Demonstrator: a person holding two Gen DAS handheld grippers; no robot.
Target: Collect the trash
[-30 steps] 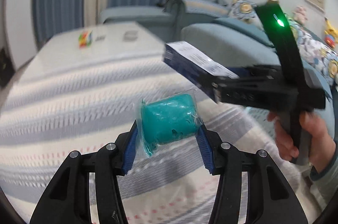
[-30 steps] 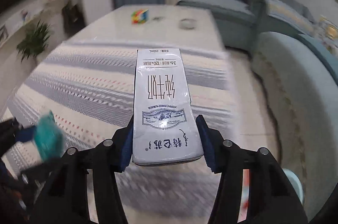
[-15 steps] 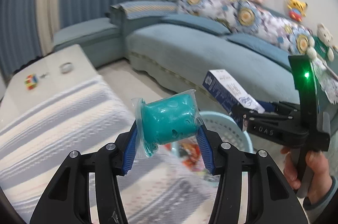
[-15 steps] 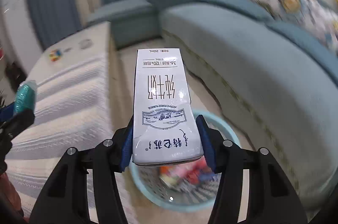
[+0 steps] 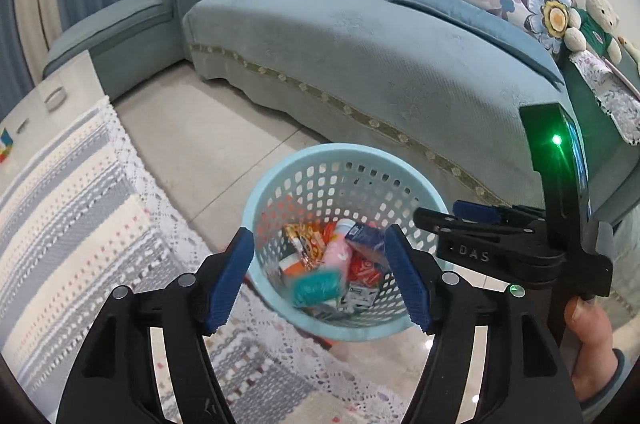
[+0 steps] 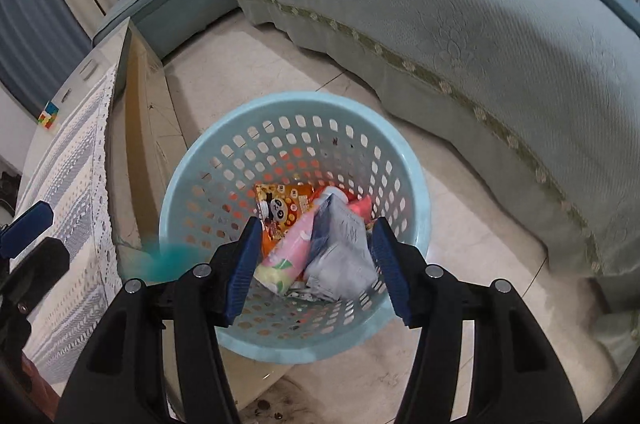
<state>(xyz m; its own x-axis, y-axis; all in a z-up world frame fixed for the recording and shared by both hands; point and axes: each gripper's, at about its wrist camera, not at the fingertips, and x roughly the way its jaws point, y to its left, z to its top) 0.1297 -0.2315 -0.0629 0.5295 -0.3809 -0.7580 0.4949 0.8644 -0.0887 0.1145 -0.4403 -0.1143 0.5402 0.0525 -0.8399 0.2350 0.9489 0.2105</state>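
Note:
A light blue perforated trash basket (image 5: 340, 156) stands on the tiled floor and also shows in the right wrist view (image 6: 200, 164). It holds several wrappers. My left gripper (image 5: 320, 282) is open and empty above its near rim. The teal wrapped item (image 5: 316, 287) is blurred, falling into the basket; in the right wrist view it is a teal blur (image 6: 168, 260) at the basket's left rim. My right gripper (image 6: 316, 264) is open above the basket. The white and blue milk carton (image 6: 340, 248) lies in the basket, also seen in the left wrist view (image 5: 366, 238).
A blue-green sofa (image 5: 380, 56) with floral cushions runs behind the basket. A low table with a striped lace cloth (image 5: 68, 208) stands left of the basket, its edge close to the rim. A colour cube (image 6: 49, 114) lies at its far end.
Both grippers moved from over the table to above the basket and opened. The teal item and the milk carton were let go and dropped into the basket.

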